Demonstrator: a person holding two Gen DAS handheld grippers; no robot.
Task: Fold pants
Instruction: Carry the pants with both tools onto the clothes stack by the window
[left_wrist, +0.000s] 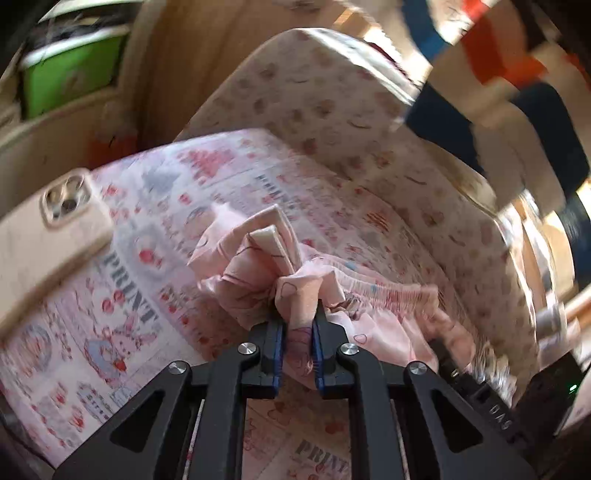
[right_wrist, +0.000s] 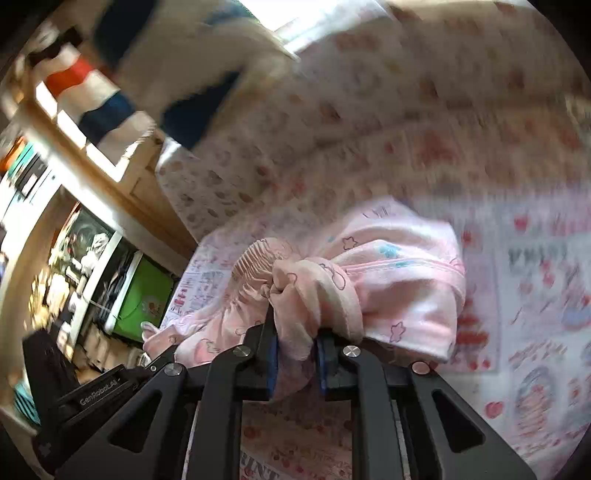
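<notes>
The pants (left_wrist: 280, 266) are light pink with small printed shapes and a gathered elastic waistband (left_wrist: 391, 291). They hang bunched above a printed bed sheet (left_wrist: 122, 280). My left gripper (left_wrist: 298, 328) is shut on a fold of the pink cloth. In the right wrist view the pants (right_wrist: 399, 280) drape to the right and the waistband (right_wrist: 255, 258) shows at the left. My right gripper (right_wrist: 295, 339) is shut on another bunch of the cloth. The other gripper's black body (right_wrist: 99, 395) shows at the lower left.
A phone in a pale pink case (left_wrist: 55, 229) lies on the sheet at the left. A patterned pillow (left_wrist: 332, 96) stands behind. A green box (left_wrist: 70, 77) sits beside the bed. Striped cloth (right_wrist: 92, 92) hangs above a wooden frame.
</notes>
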